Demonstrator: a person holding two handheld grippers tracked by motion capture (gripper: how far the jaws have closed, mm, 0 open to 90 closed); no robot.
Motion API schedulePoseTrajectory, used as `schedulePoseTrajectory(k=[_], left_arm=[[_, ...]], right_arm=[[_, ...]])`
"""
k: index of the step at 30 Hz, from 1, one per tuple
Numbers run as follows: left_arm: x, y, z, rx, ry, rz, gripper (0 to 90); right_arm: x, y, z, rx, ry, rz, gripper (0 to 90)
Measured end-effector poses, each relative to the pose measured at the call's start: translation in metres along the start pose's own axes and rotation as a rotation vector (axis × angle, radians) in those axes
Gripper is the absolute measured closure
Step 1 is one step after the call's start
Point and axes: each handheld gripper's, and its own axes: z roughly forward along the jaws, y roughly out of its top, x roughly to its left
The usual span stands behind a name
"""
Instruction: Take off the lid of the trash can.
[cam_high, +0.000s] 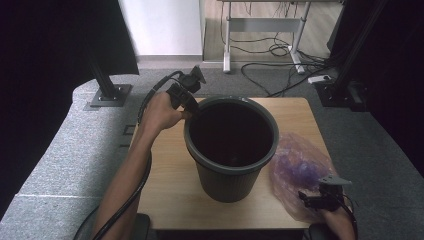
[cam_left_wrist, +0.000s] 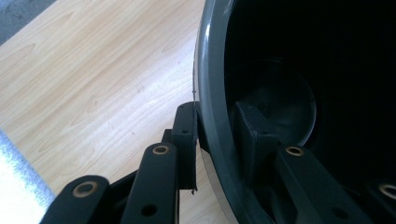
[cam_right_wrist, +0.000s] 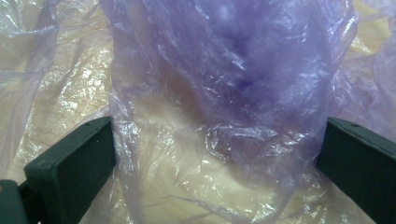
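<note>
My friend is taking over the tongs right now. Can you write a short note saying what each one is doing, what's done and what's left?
Left tongs: shut on the rim of the grey bin, one jaw outside the wall, one inside.
Right tongs: open, with the purple plastic bag bunched between the jaws, not pinched yet.
Where things are: the bin stands upright in the middle of the wooden table; the bag lies crumpled on the table beside it, on the person's right.
Done: the bin is gripped and steadied.
Left, probably: close on the bag, lift it, and fit it into the bin.
</note>
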Motion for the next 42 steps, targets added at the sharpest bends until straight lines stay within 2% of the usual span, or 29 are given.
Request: schedulePoseTrajectory(k=[7, 12, 20, 28, 32, 33, 34, 35, 42], left_arm=[[0.006, 0.001, -0.003, -0.030, -0.043, -0.057, 73.3], [0.010, 0.001, -0.003, -0.053, -0.075, -0.080, 75.4], [0.013, 0.003, -0.005, -0.060, -0.108, -0.098, 76.3], [0.012, 0.004, -0.005, -0.052, -0.103, -0.099, 76.3], [0.012, 0.004, -0.005, -0.041, -0.105, -0.102, 76.2], [0.012, 0.004, -0.004, -0.039, -0.105, -0.102, 76.2], [0.012, 0.004, -0.004, -0.037, -0.105, -0.100, 76.1], [0.012, 0.004, -0.003, -0.033, -0.103, -0.100, 76.1], [0.012, 0.004, -0.003, -0.043, -0.095, -0.094, 75.9]], right_arm=[[0.000, 0.000, 0.000, 0.001, 0.001, -0.001, 0.0], [0.000, 0.000, 0.000, 0.000, 0.001, -0.001, 0.0], [0.000, 0.000, 0.000, 0.000, 0.001, -0.001, 0.0], [0.000, 0.007, -0.005, 0.009, 0.008, -0.001, 0.0], [0.005, 0.021, -0.017, -0.029, 0.024, -0.013, 0.0], [0.007, 0.026, -0.021, -0.044, 0.041, -0.015, 0.0], [0.012, 0.038, -0.030, -0.080, 0.087, -0.020, 0.0], [0.012, 0.038, -0.030, -0.080, 0.087, -0.020, 0.0], [0.033, 0.088, -0.058, -0.150, 0.198, -0.092, 0.0]])
